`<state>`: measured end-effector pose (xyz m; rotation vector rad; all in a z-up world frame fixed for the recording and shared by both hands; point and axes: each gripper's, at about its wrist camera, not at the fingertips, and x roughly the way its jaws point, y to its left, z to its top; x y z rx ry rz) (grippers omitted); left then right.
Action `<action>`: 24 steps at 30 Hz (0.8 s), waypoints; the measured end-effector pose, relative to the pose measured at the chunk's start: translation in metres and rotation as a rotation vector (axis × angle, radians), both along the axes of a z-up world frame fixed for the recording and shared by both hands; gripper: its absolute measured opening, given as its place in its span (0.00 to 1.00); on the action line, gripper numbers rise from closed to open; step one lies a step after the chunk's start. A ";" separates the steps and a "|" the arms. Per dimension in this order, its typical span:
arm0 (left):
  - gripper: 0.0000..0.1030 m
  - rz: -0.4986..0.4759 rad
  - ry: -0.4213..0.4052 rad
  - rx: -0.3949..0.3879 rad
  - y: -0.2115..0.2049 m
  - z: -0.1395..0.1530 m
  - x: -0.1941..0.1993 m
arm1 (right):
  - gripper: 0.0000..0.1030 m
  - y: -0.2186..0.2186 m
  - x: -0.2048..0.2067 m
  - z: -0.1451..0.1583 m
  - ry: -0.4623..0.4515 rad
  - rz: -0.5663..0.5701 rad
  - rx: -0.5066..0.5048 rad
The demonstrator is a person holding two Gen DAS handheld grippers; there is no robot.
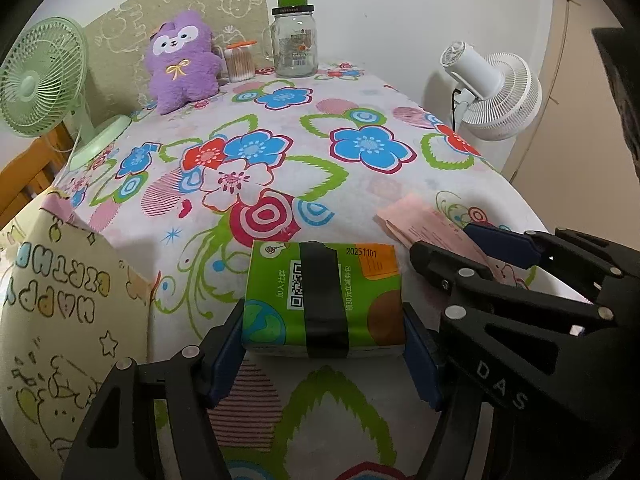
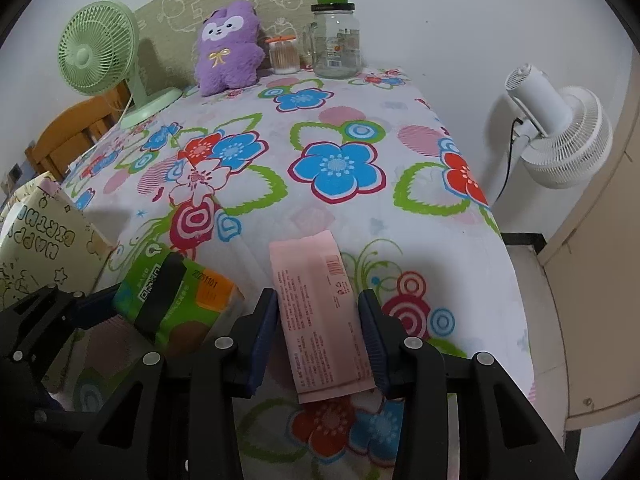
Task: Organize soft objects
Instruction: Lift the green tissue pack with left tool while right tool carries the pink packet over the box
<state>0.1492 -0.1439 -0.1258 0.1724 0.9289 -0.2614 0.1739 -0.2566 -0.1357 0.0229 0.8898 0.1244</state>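
Note:
A green tissue pack [image 1: 280, 296] with a black band lies near the front edge of the flowered tablecloth [image 1: 360, 184]. My left gripper [image 1: 320, 350] is shut on it, one blue pad on each side. Just right of it lies a flat pink tissue pack [image 2: 320, 312], with my right gripper [image 2: 320, 340] shut on its long edges. The right gripper [image 1: 476, 250] also shows at the right of the left wrist view, over the pink pack [image 1: 424, 220]. A purple plush toy [image 2: 228, 48] sits upright at the far end of the table.
Beside the plush stand a cotton swab box [image 2: 284, 56] and a glass jar [image 2: 336, 44] with a green lid. A green fan [image 2: 100, 48] is at the far left, a white fan [image 2: 560, 132] off the right edge. A printed gift bag [image 1: 60, 300] stands at the front left.

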 end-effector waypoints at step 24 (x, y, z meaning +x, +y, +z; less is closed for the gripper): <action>0.70 -0.015 -0.071 -0.011 0.011 0.024 -0.044 | 0.43 0.014 -0.053 0.026 -0.044 -0.062 -0.014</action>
